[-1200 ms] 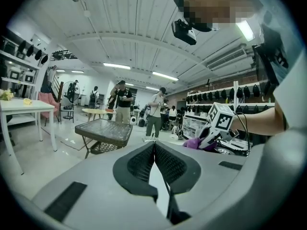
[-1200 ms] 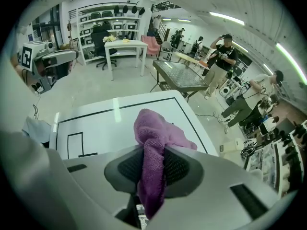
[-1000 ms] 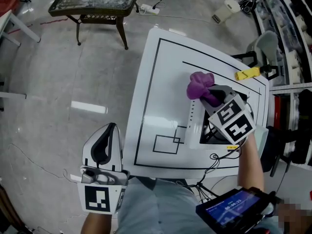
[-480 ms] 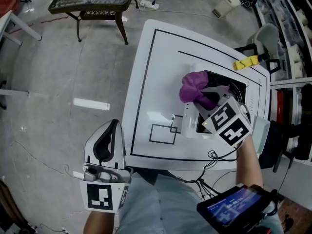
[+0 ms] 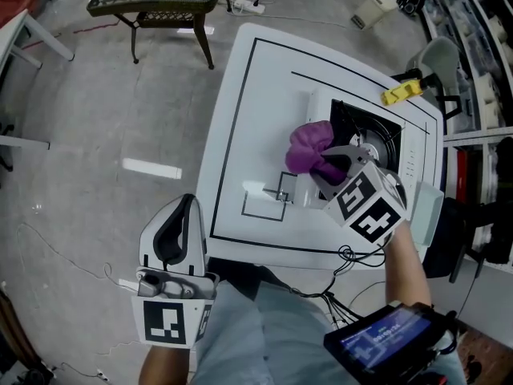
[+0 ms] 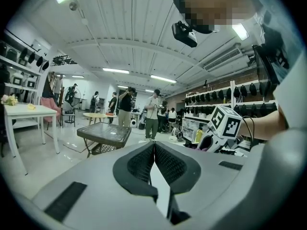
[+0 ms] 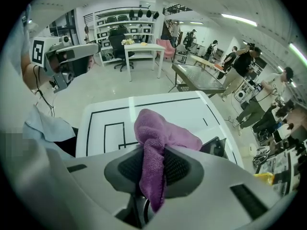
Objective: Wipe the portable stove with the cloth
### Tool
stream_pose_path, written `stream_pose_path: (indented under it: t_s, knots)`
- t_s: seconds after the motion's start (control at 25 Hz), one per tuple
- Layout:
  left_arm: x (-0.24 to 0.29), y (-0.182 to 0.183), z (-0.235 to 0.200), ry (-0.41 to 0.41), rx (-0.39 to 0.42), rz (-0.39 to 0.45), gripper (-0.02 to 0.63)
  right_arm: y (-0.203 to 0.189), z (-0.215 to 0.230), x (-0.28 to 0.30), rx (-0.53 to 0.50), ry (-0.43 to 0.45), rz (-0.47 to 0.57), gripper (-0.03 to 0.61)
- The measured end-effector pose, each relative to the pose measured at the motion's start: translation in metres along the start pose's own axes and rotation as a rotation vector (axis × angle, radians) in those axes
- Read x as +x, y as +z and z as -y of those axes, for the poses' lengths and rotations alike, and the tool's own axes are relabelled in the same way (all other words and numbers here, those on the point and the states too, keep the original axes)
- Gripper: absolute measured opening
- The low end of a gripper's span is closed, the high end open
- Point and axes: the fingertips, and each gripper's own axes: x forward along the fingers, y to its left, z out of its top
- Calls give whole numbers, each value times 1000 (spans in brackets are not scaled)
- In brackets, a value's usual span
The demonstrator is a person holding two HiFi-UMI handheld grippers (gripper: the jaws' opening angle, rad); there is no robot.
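Clutching cloth (image 5: 307, 145) at stove (image 5: 373, 136), right claw (image 5: 327, 165)

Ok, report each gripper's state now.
Left gripper: closed, holding nothing.
Right gripper: closed on the purple cloth.

My surface (image 5: 240, 95) is a white top with rounded corners, standing on a glossy grey floor (image 5: 96, 135). A black line (image 5: 234, 135) runs round it just inside the edge, and a small black square (image 5: 264, 203) is drawn toward 6 o'clock. The stove (image 5: 370, 135) sits directly on it toward 3 o'clock, white-bodied with a black burner well. At 1 o'clock a yellow thing (image 5: 403, 92) shows at the edge; whether it rests on the surface I cannot tell.
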Motion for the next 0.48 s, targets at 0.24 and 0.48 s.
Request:
stream_pose_path:
  t_s: [0.24, 0.48]
  knots:
    - [-29, 1, 8, 11, 12, 15, 18, -4, -26, -8, -17, 5, 6, 110]
    - [-51, 0, 21, 18, 16, 24, 18, -8, -47, -15, -61, -4, 6, 110]
